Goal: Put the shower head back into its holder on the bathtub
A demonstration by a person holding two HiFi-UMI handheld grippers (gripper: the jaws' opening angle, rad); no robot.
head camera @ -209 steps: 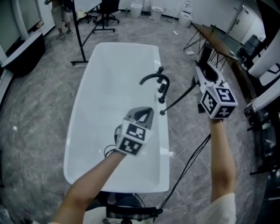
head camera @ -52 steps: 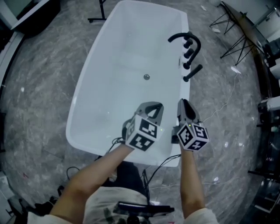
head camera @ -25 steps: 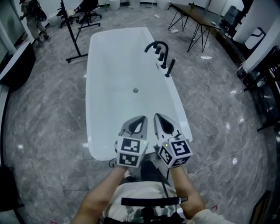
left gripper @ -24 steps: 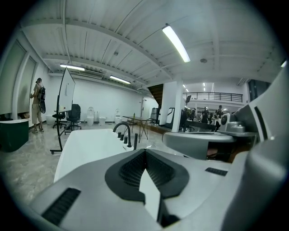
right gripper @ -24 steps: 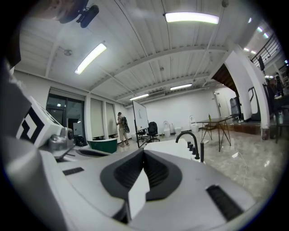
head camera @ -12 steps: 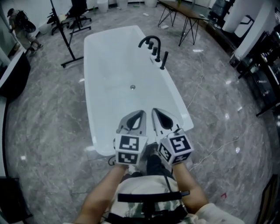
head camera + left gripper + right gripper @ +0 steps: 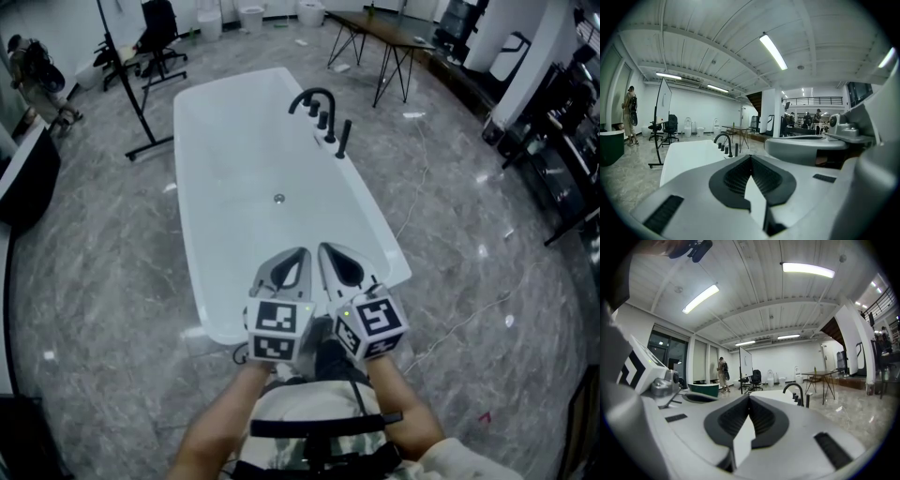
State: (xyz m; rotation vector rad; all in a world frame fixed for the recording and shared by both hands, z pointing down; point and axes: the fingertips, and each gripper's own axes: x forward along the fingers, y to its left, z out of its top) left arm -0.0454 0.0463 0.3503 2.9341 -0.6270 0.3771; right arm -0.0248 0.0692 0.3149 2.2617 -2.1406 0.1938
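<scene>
The white bathtub (image 7: 234, 141) stretches away from me. The black curved faucet (image 7: 314, 97) and its knobs stand on the right rim. Beside them the black shower head (image 7: 343, 138) stands upright in its holder, also seen small in the left gripper view (image 7: 736, 150) and the right gripper view (image 7: 807, 400). My left gripper (image 7: 304, 252) and right gripper (image 7: 323, 248) hover side by side over the tub's near end, far from the shower head. Both are shut and empty, with jaw tips meeting in the left gripper view (image 7: 751, 157) and the right gripper view (image 7: 749, 396).
A black floor stand (image 7: 120, 75) rises left of the tub. A table on thin legs (image 7: 380, 37) and an office chair (image 7: 157, 28) lie beyond it. A person (image 7: 33, 70) stands at far left. A cable (image 7: 450, 328) trails on the marble floor to the right.
Earlier my right gripper was beside the faucet with the shower head off its holder; now it stands in the holder. Both grippers have drawn back together to the tub's near end.
</scene>
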